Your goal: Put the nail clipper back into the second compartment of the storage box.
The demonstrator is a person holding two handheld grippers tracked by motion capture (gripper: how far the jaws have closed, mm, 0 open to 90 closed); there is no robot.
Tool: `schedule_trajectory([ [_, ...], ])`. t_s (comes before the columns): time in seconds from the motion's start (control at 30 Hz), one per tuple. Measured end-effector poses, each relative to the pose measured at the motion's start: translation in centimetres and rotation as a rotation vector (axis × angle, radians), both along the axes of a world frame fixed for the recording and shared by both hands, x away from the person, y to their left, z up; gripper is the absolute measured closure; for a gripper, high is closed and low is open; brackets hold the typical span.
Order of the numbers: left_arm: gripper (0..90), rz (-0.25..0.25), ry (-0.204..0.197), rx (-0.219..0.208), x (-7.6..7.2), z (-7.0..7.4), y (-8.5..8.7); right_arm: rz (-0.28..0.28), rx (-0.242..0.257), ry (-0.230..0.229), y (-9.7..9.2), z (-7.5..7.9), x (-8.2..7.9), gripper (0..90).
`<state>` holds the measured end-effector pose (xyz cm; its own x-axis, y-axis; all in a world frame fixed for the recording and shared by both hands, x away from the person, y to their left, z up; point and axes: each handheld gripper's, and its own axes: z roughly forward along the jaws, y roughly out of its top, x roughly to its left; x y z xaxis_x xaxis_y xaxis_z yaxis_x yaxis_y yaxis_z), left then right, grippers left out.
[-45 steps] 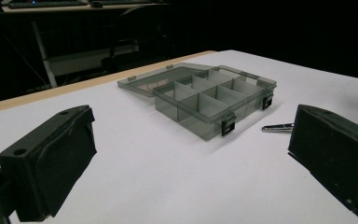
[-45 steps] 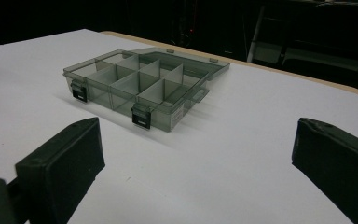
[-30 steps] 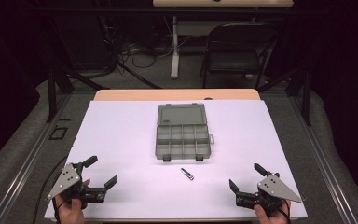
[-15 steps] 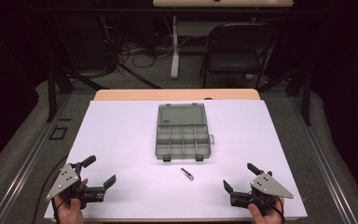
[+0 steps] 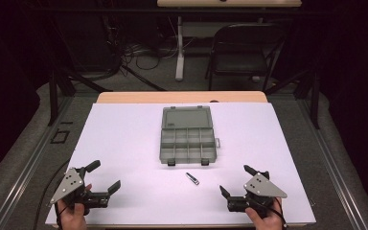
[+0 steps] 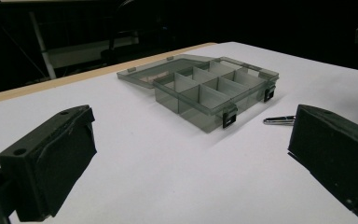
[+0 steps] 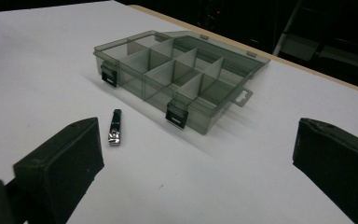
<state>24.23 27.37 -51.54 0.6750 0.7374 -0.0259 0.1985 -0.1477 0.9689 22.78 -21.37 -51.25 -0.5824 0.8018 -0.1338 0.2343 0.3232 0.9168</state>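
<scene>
Small metal nail clipper [image 5: 192, 178], silver with a dark end, lying flat on the table, near its front edge. Smoky clear compartment box [image 5: 188, 144], lid open flat toward the far edge, lying mid-table just beyond the clipper.

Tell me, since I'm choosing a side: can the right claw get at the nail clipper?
Probably yes: the right claw is open, with bare table between it and the nail clipper.

R gripper [image 5: 237, 184] shifted left along table's near edge since 1 s ago, now nearer the nail clipper [image 5: 192, 178], jaws wide apart as before. L gripper [image 5: 103, 178] nudged slightly, barely any chg.
</scene>
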Motion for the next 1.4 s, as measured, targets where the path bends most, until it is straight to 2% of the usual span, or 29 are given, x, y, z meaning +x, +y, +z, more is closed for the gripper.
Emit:
schedule_trajectory([
  [0.03,0.5,-0.002,0.0,0.001,0.0,0.0,0.0,0.024,-0.013,0.016,0.5,0.3,0.4,0.0],
  [0.17,0.5,-0.004,-0.004,0.009,-0.2,0.1,-0.1,0.056,-0.028,0.052,1.4,1.0,1.2,0.0],
  [0.2,0.5,-0.002,-0.003,0.01,-0.2,0.1,-0.1,0.056,-0.028,0.052,1.4,1.0,1.2,0.0],
  [0.23,0.5,-0.004,-0.003,0.011,-0.2,0.0,-0.1,0.063,-0.035,0.081,2.0,1.3,2.0,0.0],
  [0.3,0.5,-0.003,-0.003,0.011,-0.1,0.0,-0.2,0.064,-0.037,0.094,2.2,1.4,2.3,0.0],
  [0.33,0.5,-0.002,-0.001,0.013,-0.1,0.0,-0.2,0.069,-0.036,0.133,2.9,1.6,3.2,0.0],
  [0.37,0.5,-0.005,0.002,0.012,-0.1,0.0,-0.2,0.07,-0.042,0.145,3.1,1.7,3.5,0.0],
  [0.43,0.5,-0.008,0.004,0.01,-0.1,-0.1,-0.2,0.08,-0.051,0.155,3.6,1.8,4.1,0.0],
  [0.6,0.5,-0.007,0.008,0.011,0.0,-0.1,-0.1,0.078,-0.053,0.167,4.6,2.0,5.1,0.0],
  [0.73,0.5,-0.007,0.009,0.012,0.0,-0.1,-0.1,0.062,-0.062,0.214,5.4,1.8,6.0,0.0],
  [0.83,0.5,-0.009,0.01,0.012,0.0,-0.1,-0.1,0.058,-0.093,0.263,6.3,1.5,6.5,0.0],
  [0.87,0.5,-0.011,0.011,0.012,0.0,-0.1,-0.1,0.058,-0.093,0.263,6.3,1.5,6.5,0.0],
  [0.93,0.5,-0.012,0.009,0.018,0.0,-0.1,-0.2,0.069,-0.124,0.273,6.7,1.4,6.6,0.0],
  [0.97,0.5,-0.012,0.009,0.018,0.0,-0.1,-0.2,0.068,-0.15,0.295,7.2,1.1,6.7,2.9],
  [1.07,0.5,-0.014,0.009,0.02,0.0,-0.1,-0.2,0.071,-0.158,0.31,7.6,1.0,6.9,14.8],
  [1.17,0.5,-0.015,0.009,0.023,0.0,-0.1,-0.2,0.074,-0.164,0.31,7.8,0.9,7.1,17.8],
  [1.2,0.5,-0.015,0.009,0.023,0.0,-0.1,-0.2,0.08,-0.17,0.312,8.0,0.9,7.2,23.6],
  [1.4,0.5,-0.017,0.015,0.028,0.0,-0.1,-0.2,0.103,-0.207,0.326,8.8,0.9,7.3,40.4],
])
